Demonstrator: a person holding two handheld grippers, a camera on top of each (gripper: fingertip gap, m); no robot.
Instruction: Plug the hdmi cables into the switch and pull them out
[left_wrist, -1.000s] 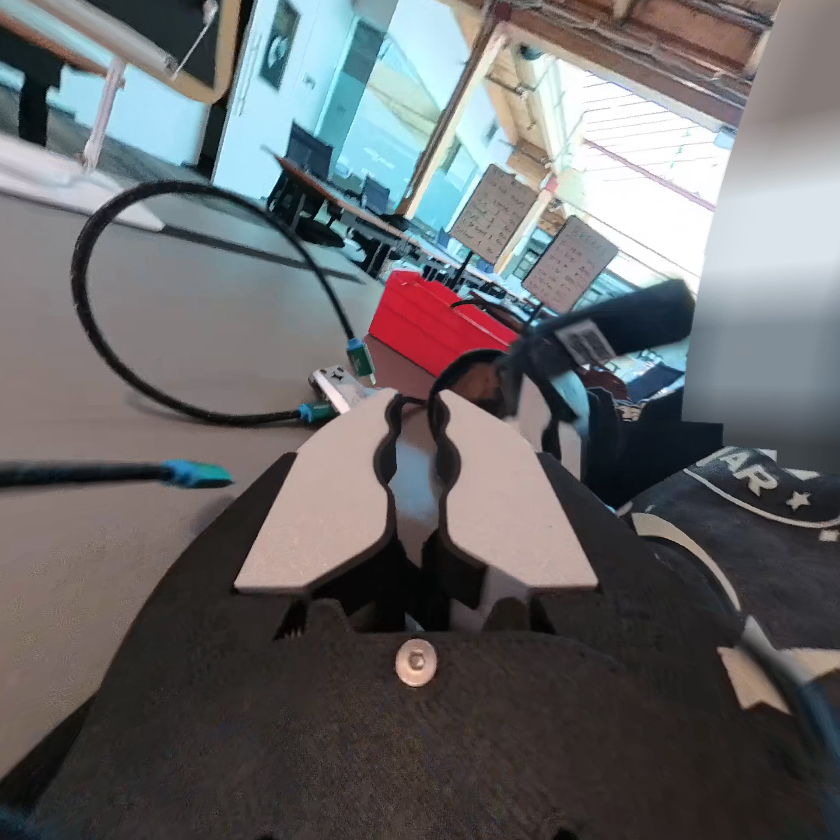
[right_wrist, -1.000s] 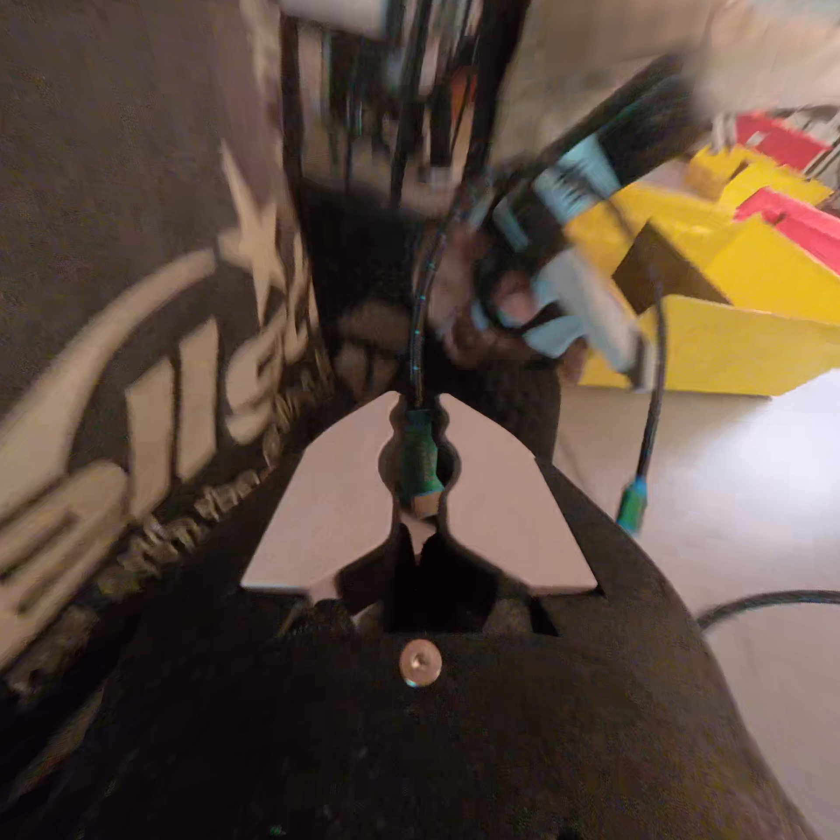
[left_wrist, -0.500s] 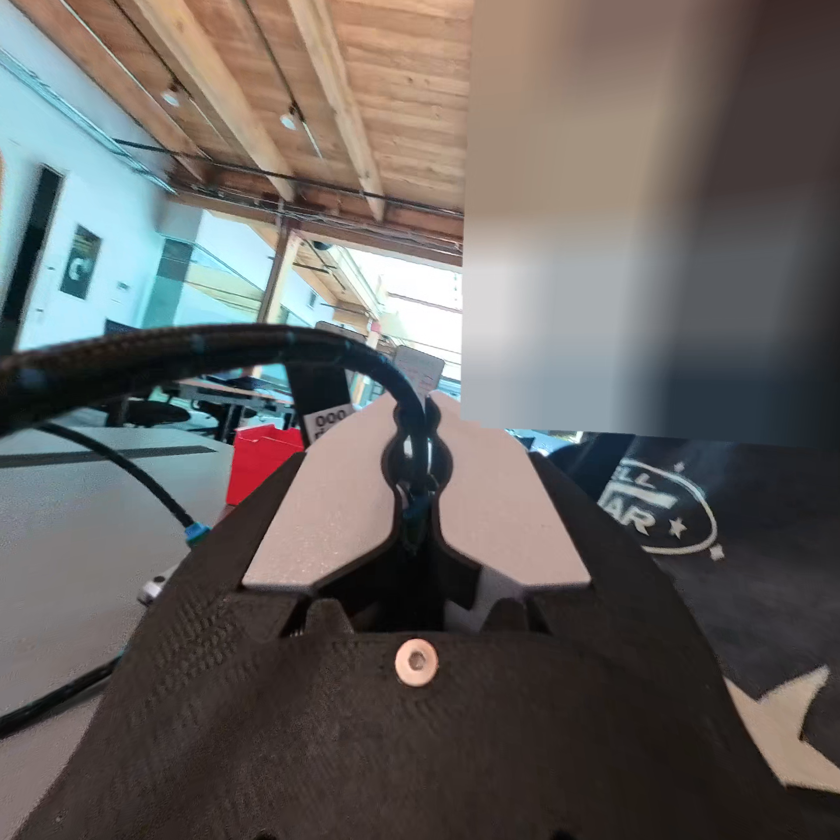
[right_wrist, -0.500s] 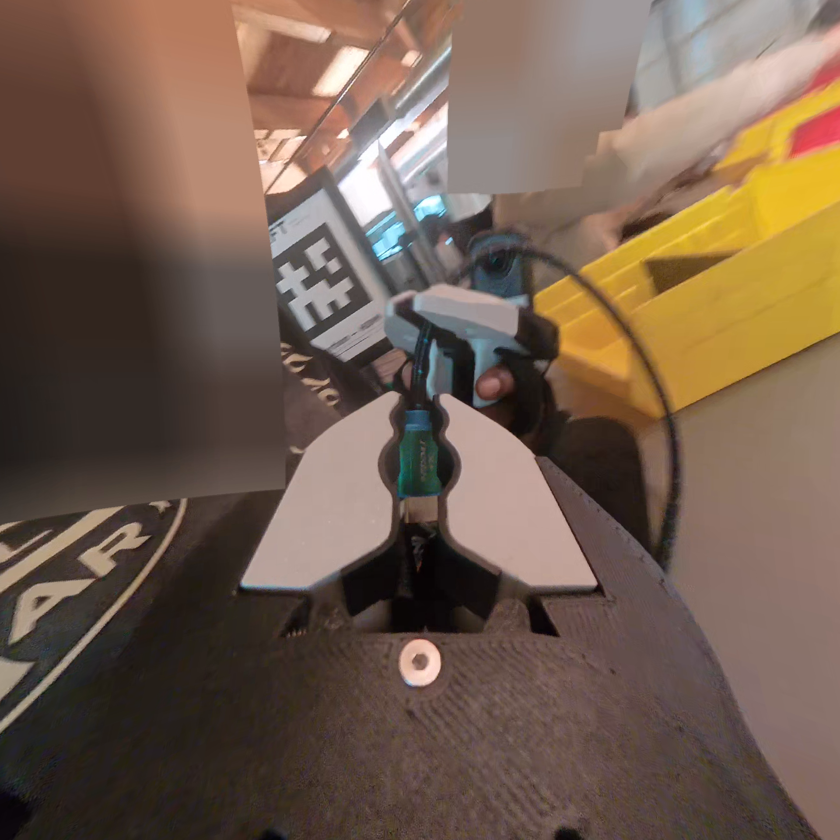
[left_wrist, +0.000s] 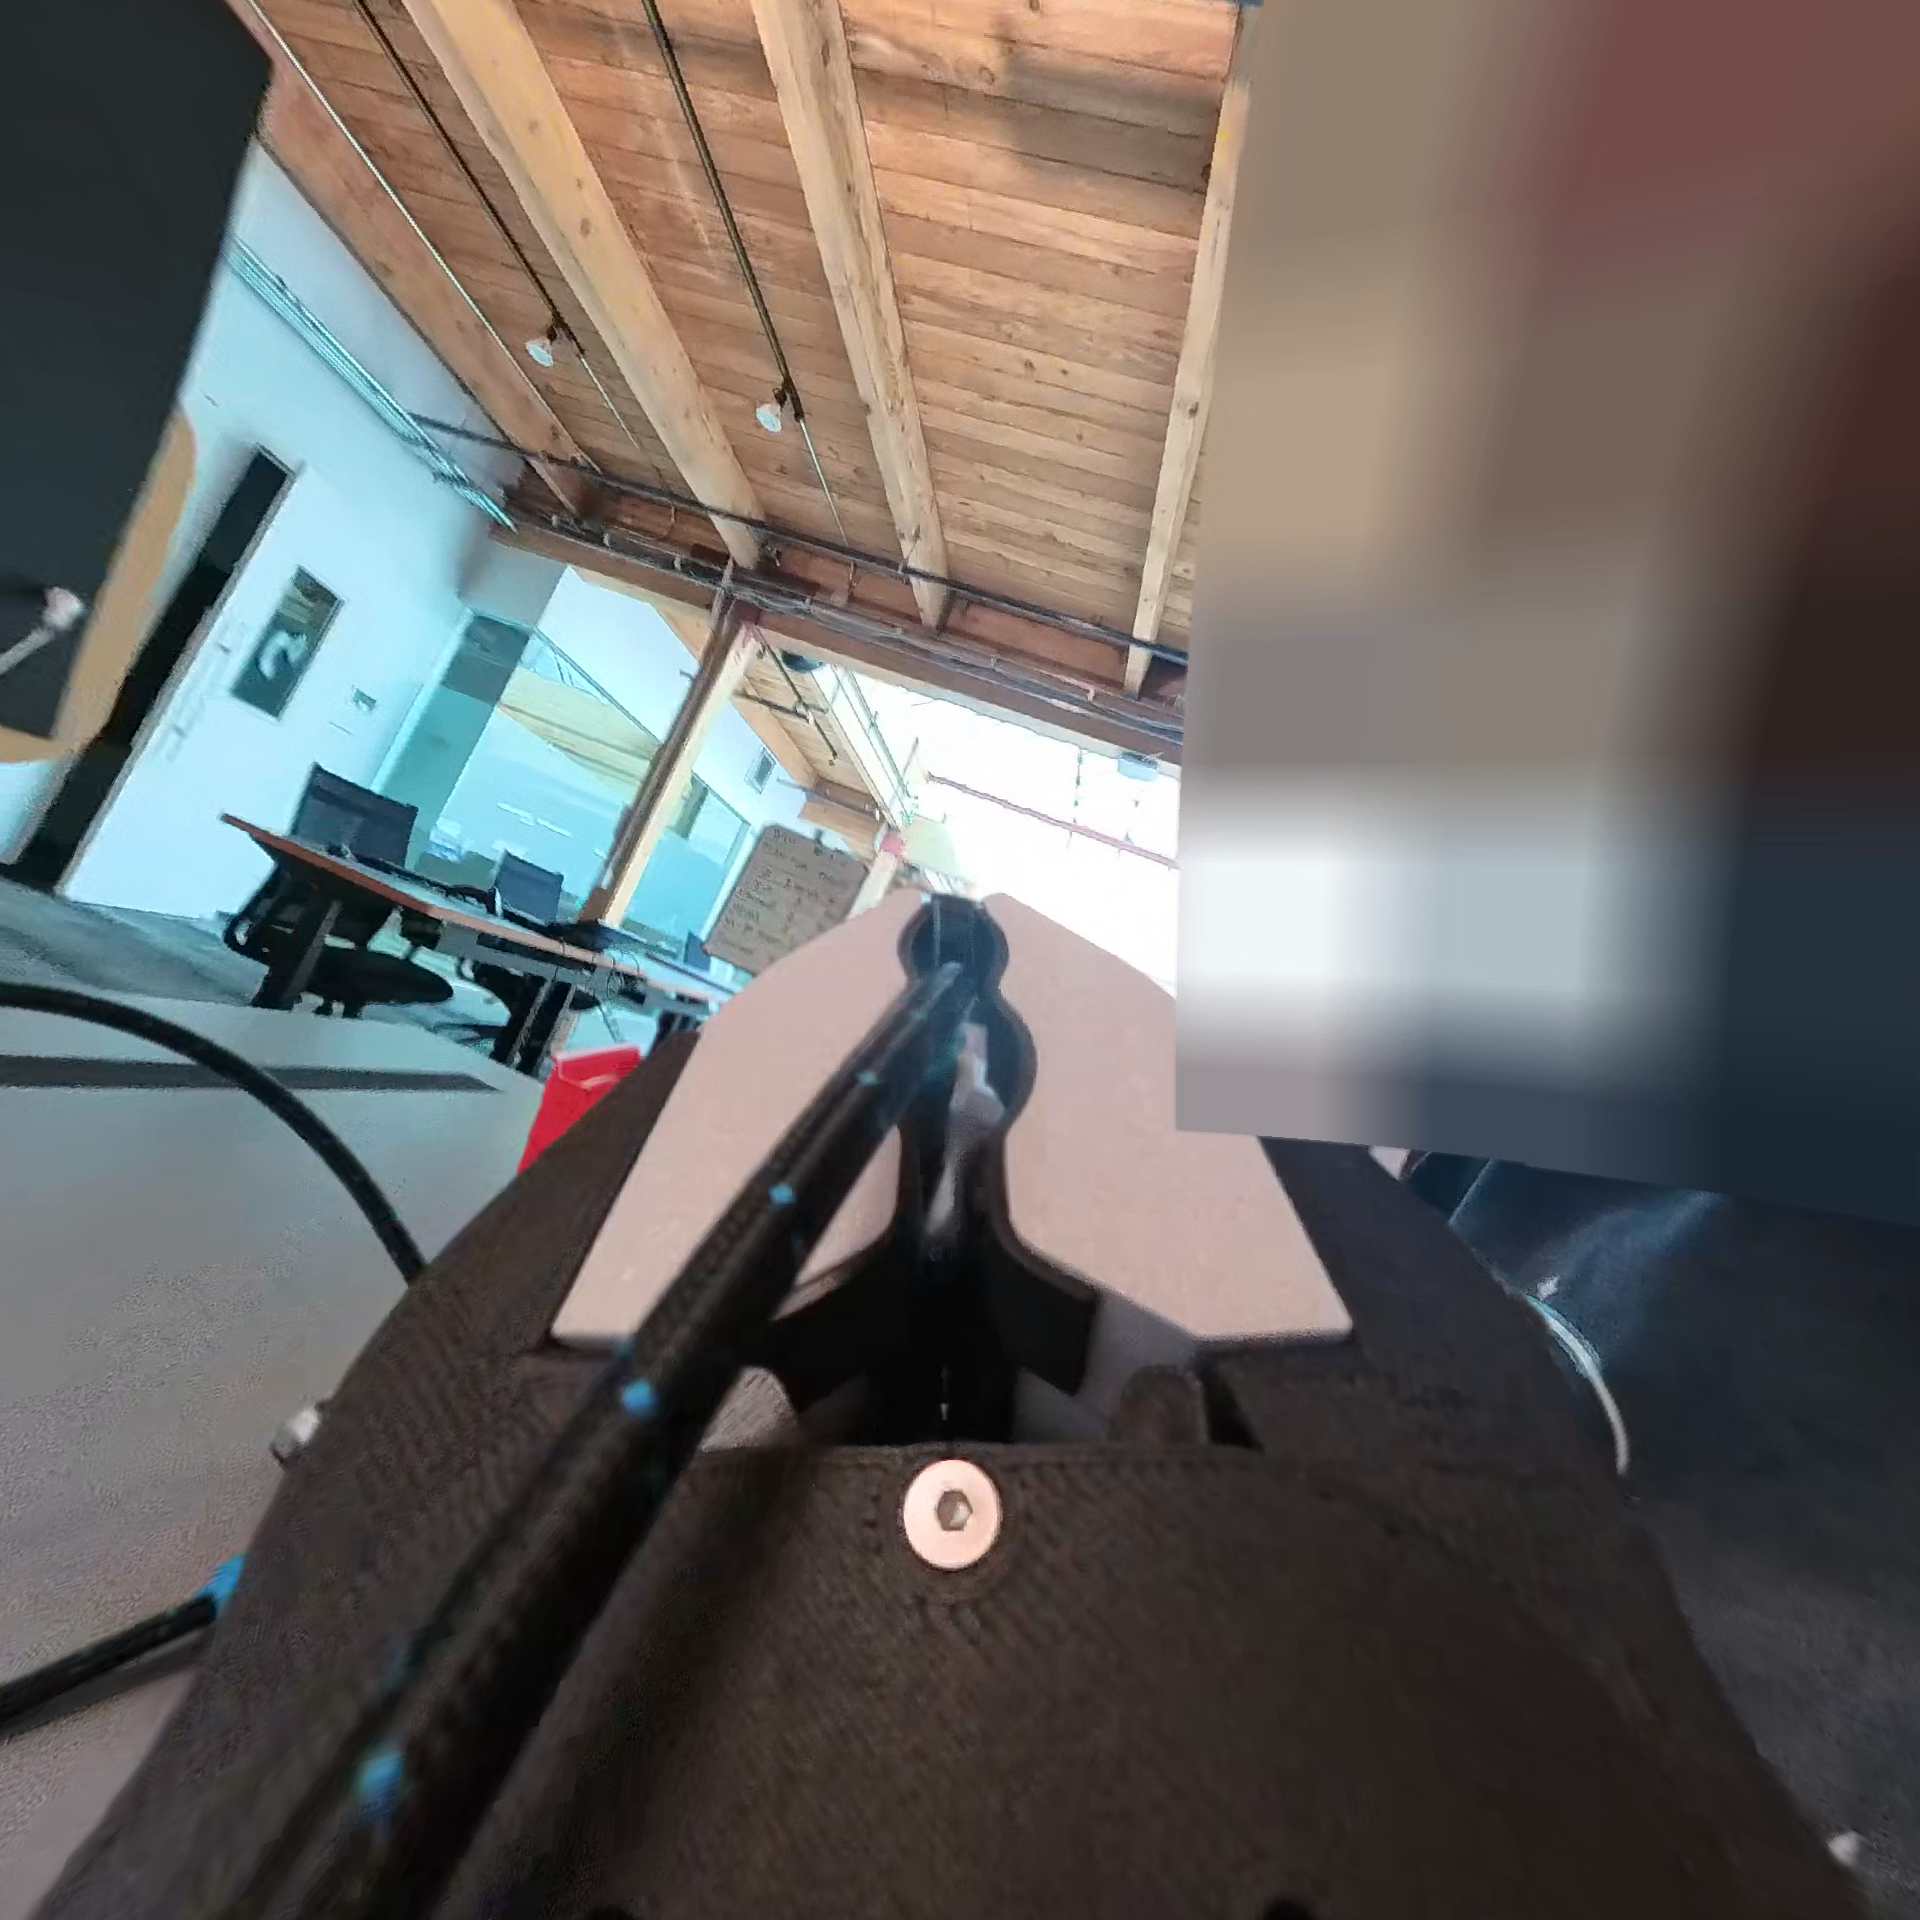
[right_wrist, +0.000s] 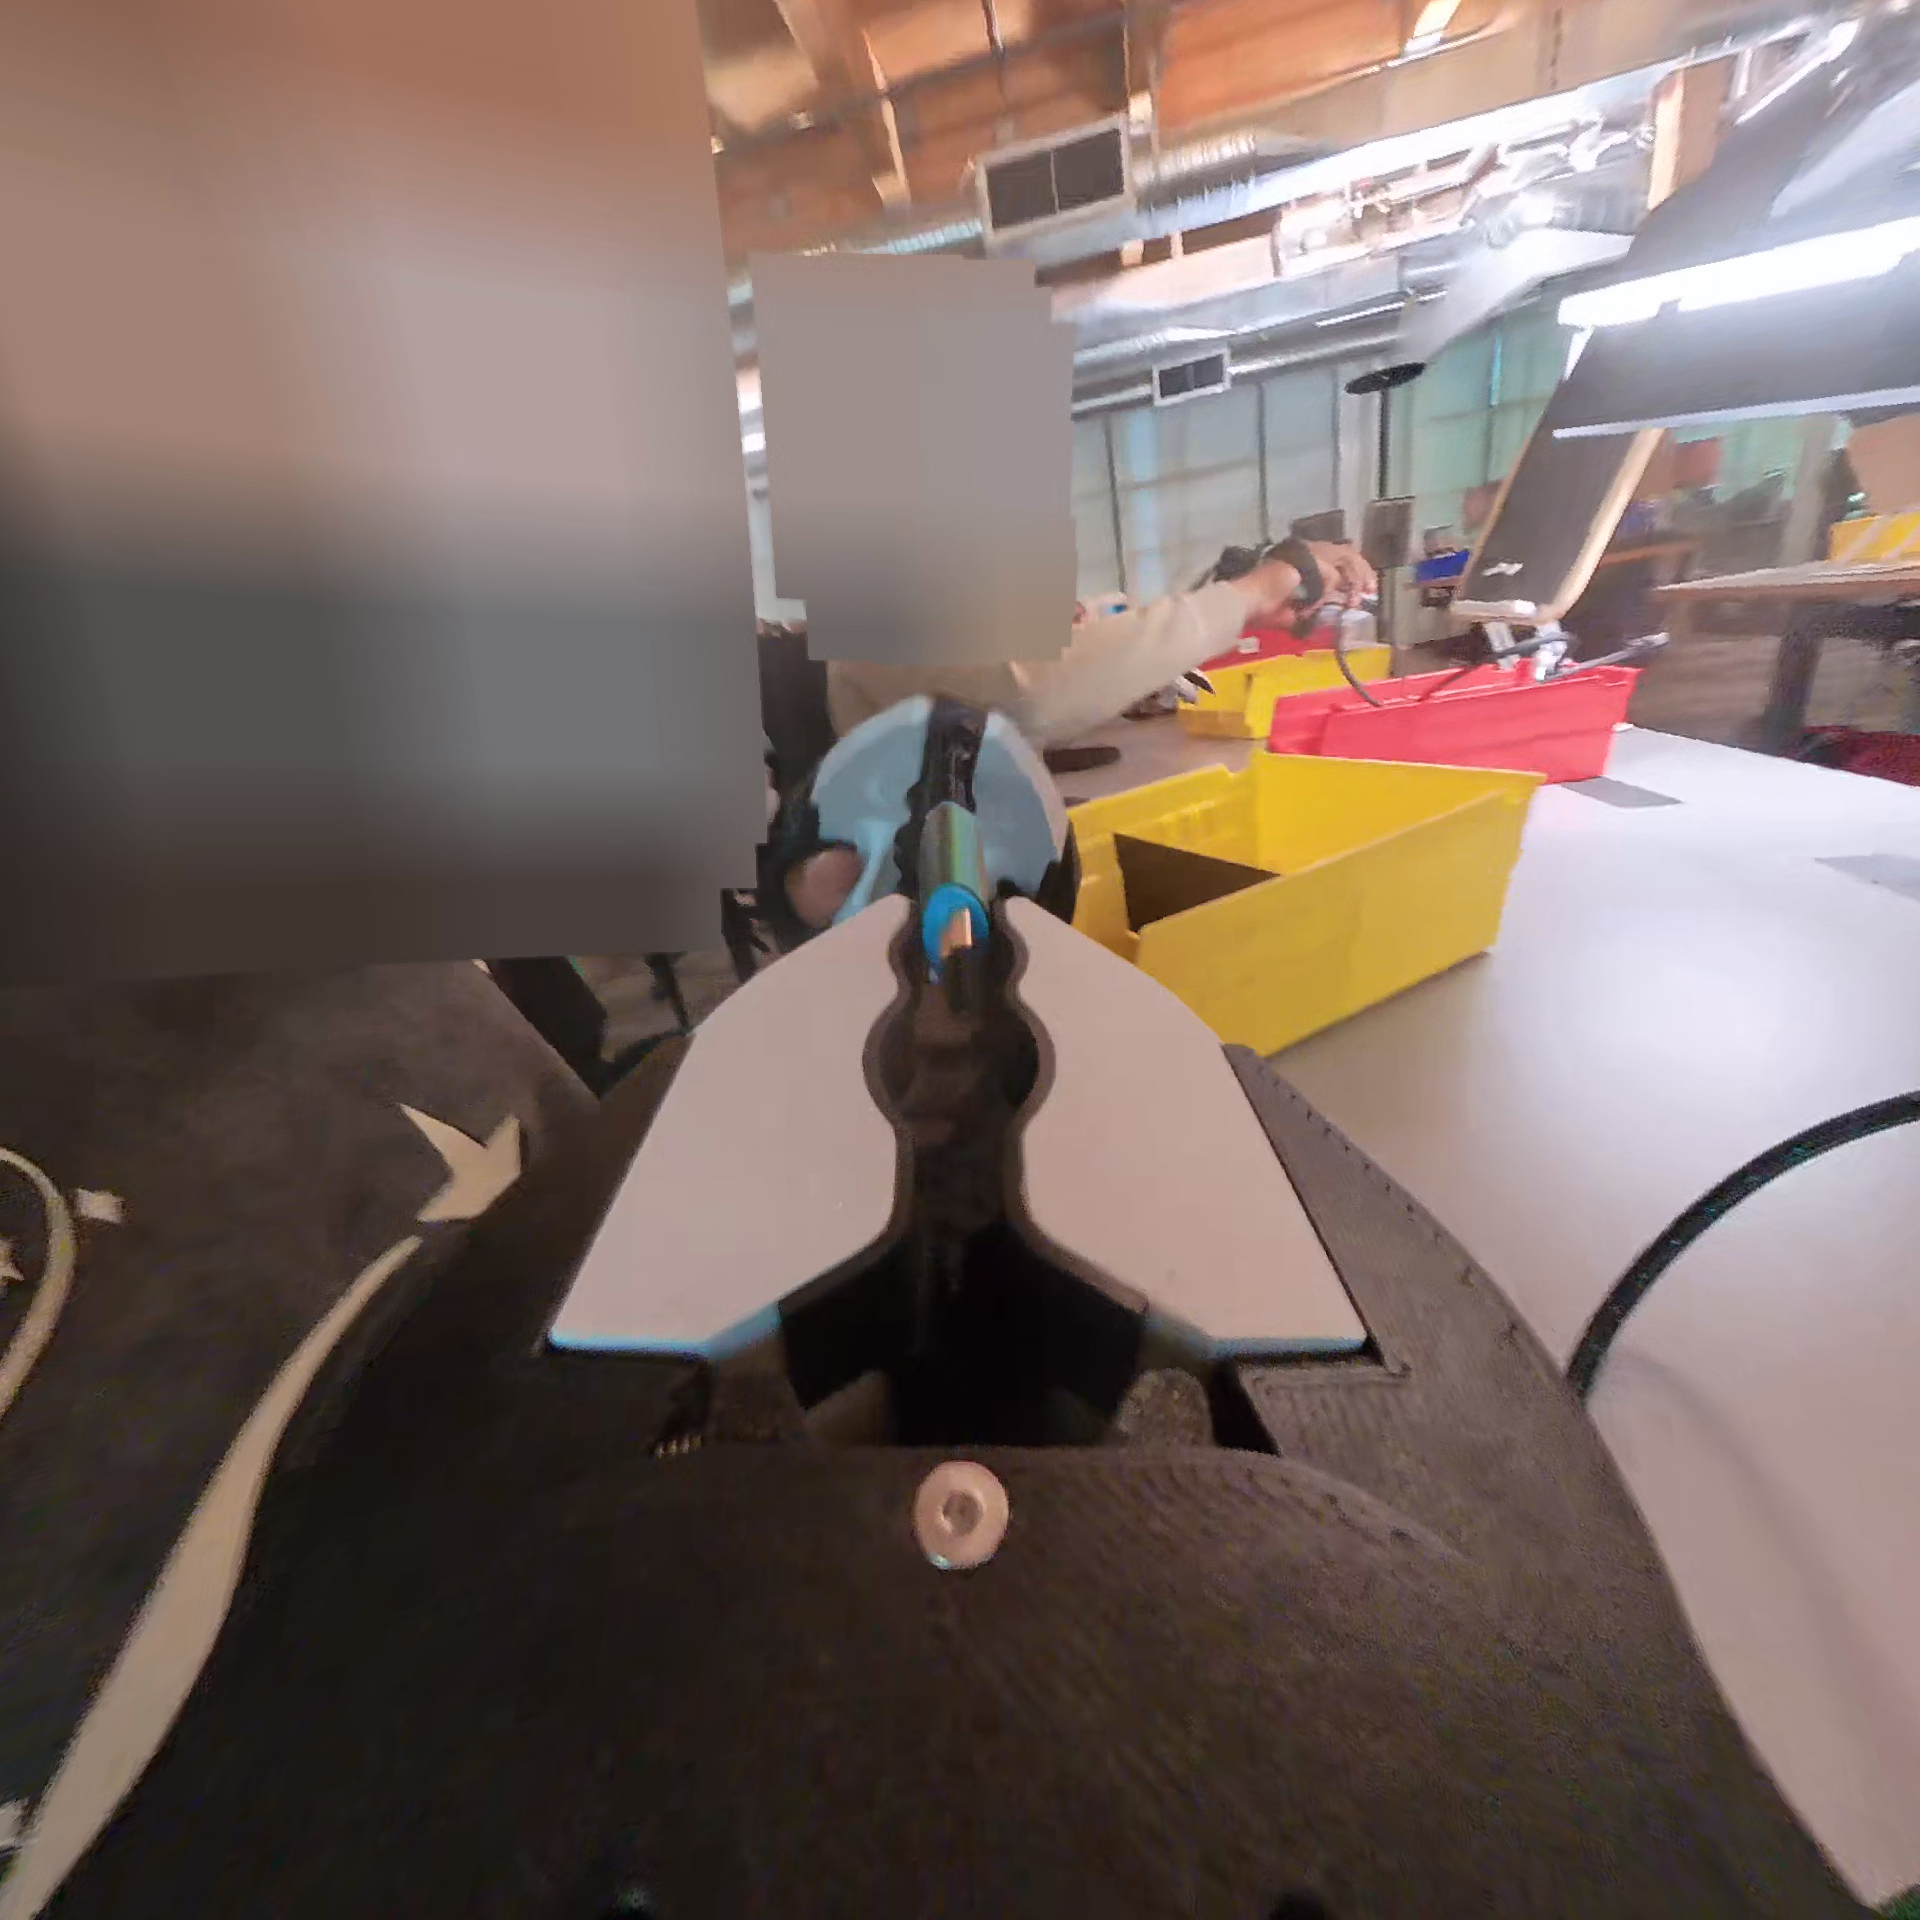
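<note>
Right gripper (right_wrist: 951, 920) clamps a blue-collared plug (right_wrist: 951, 914) at its tips, dead centre. Left gripper (left_wrist: 956, 914) pinches the black cable (left_wrist: 727, 1257), trailing off toward 7 o'clock. Yellow bin (right_wrist: 1320, 883) at 2 o'clock, red bin (right_wrist: 1455, 717) beyond. Printed shirt (right_wrist: 260, 1247) at 8 o'clock; no writing legible.

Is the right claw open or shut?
Shut: the right claw pinches the blue-collared HDMI cable plug between its grey fingers.

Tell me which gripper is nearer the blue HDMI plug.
Right. The blue HDMI plug sits at the tips of the right gripper's jaws; the left gripper faces it just beyond, clamping a silver piece.
</note>
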